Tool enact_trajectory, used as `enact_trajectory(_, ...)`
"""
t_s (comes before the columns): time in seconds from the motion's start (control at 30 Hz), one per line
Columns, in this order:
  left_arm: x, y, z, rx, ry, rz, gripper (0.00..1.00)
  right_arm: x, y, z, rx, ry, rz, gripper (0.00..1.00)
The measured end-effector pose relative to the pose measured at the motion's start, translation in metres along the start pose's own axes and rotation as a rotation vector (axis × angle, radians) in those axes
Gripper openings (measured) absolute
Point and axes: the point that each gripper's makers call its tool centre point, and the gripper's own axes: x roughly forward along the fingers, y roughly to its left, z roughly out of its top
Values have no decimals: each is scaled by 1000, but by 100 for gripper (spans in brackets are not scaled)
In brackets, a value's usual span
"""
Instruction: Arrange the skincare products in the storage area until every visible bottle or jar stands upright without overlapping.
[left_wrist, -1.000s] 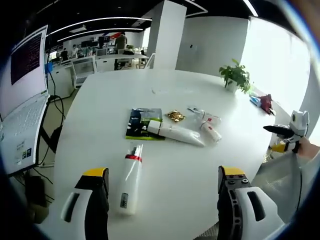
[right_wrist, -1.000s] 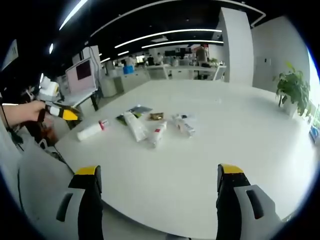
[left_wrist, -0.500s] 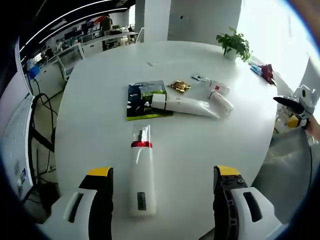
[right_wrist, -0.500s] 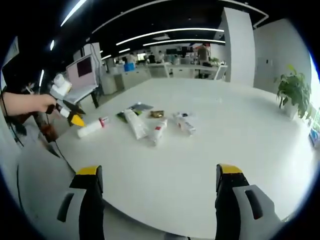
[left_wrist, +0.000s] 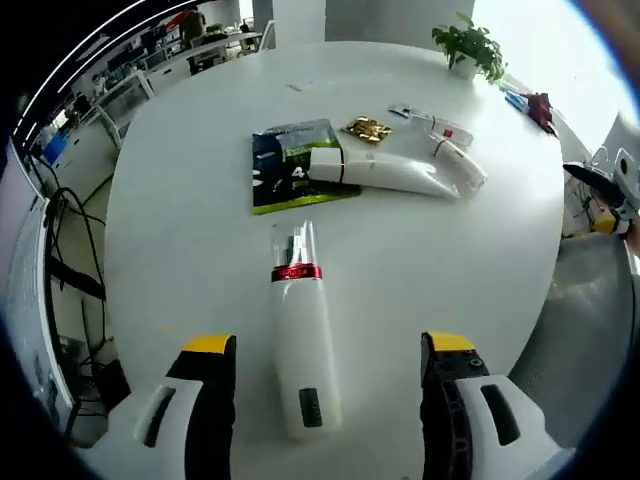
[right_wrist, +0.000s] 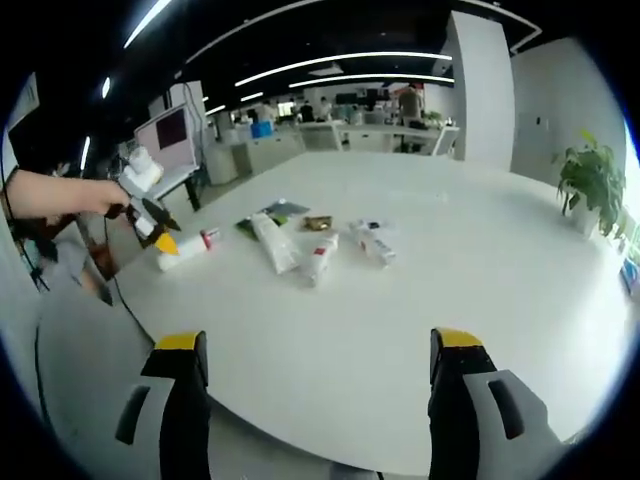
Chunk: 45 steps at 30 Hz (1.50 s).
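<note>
Closer now, left gripper straddles lengthwise white bottle.

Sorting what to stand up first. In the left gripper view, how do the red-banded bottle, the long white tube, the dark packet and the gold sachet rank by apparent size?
1. Red-banded bottle, though it lies nearest the camera.
2. Dark packet and long white tube: too alike to rank.
3. Gold sachet, clearly smallest.
</note>
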Motion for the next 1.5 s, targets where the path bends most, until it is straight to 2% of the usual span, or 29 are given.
enact_trajectory(0.2, 19, 16, 0, 27, 66, 2, 71, 0, 2, 0, -6, 3, 7, 89)
enact_trajectory(0.33, 26, 18, -2, 40, 110, -4, 68, 1, 2, -1, -4, 6, 11, 89)
enact_trajectory(0.43, 25, 13, -10, 62, 143, -3, 66, 1, 2, -2, -3, 8, 11, 89)
enact_trajectory(0.57, 35, 16, -10, 78, 214, -6, 62, 3, 2, -4, -6, 14, 12, 89)
enact_trajectory(0.8, 43, 21, -4, 100, 260, -14, 58, 5, 4, -6, -21, 35, 23, 89)
enact_trajectory(0.93, 44, 22, -13, 136, 299, -4, 55, 7, 3, -8, -26, 42, 24, 88)
enact_trajectory(1.0, 44, 23, -14, 137, 308, -3, 51, 7, 2, -9, -22, 42, 23, 88)
enact_trajectory(1.33, 45, 28, -10, 128, 318, -1, 49, 6, 2, -8, 2, 37, 24, 87)
enact_trajectory(1.43, 45, 26, -8, 129, 317, -10, 37, 6, 3, -9, -3, 41, 21, 86)
enact_trajectory(1.5, 44, 25, -8, 133, 312, -6, 34, 6, 2, -8, 1, 35, 22, 86)
